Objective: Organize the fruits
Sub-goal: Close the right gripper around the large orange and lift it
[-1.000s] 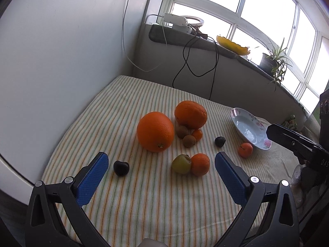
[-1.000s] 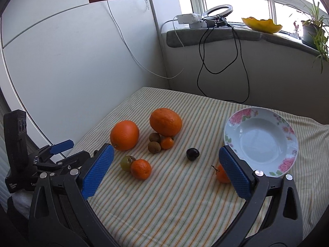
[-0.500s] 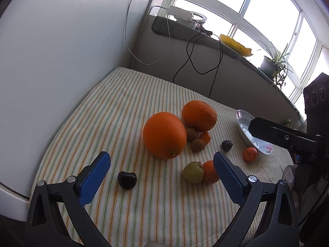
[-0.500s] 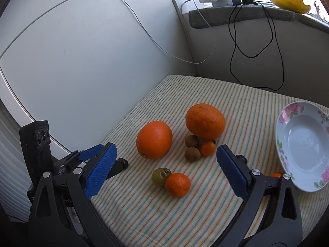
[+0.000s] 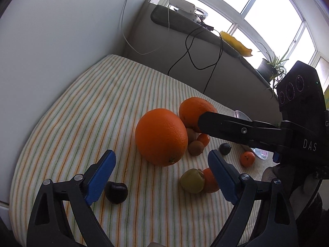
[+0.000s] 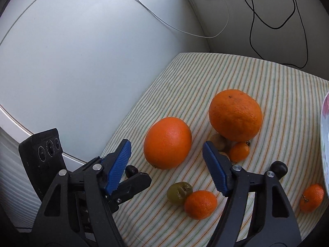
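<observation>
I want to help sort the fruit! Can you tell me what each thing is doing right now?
Left hand-held gripper: open, holding nothing.
Right hand-held gripper: open, holding nothing.
Smooth big orange: on the striped cloth, framed between the right gripper's fingers, untouched.
Rough big orange: on the cloth.
Wrinkled green fruit: touching a mandarin.
Dark plum: alone by the left finger.
Floral bowl: mostly out of view.

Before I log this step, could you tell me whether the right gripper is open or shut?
Open: the right gripper has its blue pads spread apart around the near orange, not touching it.
</observation>
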Available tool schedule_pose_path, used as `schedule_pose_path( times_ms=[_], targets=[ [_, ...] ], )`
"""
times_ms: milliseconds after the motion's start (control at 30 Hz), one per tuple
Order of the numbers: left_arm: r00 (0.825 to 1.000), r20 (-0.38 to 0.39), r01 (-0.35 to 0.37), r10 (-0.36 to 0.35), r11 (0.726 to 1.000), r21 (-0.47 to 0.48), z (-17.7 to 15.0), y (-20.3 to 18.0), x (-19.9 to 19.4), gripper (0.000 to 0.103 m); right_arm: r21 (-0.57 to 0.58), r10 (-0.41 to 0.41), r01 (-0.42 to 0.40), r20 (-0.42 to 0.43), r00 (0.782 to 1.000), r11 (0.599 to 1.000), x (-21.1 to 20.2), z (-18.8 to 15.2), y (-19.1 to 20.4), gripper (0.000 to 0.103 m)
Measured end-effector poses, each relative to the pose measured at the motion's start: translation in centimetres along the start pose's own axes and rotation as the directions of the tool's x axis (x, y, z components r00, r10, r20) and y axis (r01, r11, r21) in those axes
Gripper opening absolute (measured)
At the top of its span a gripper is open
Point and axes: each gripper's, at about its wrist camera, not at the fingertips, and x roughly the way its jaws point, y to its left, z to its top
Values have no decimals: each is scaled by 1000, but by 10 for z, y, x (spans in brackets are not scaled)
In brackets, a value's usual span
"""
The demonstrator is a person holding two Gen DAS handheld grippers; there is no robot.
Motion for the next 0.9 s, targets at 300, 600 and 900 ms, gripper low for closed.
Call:
schedule_pose_path(
  times_ms=[300, 600, 900],
  targets=[
    [999, -25, 28, -29, 999, -32, 7, 4, 16, 89, 34, 22, -20, -69, 997, 999, 29, 12, -8, 74],
    [998, -49, 46, -49, 997, -62, 11, 8, 30, 87, 40, 22, -17, -135, 991, 999, 60, 17, -8, 66],
    [996, -63, 56, -60, 996, -66, 15, 8, 37, 86, 56, 52, -43, -162, 985, 998, 68, 22, -12, 66]
  ],
)
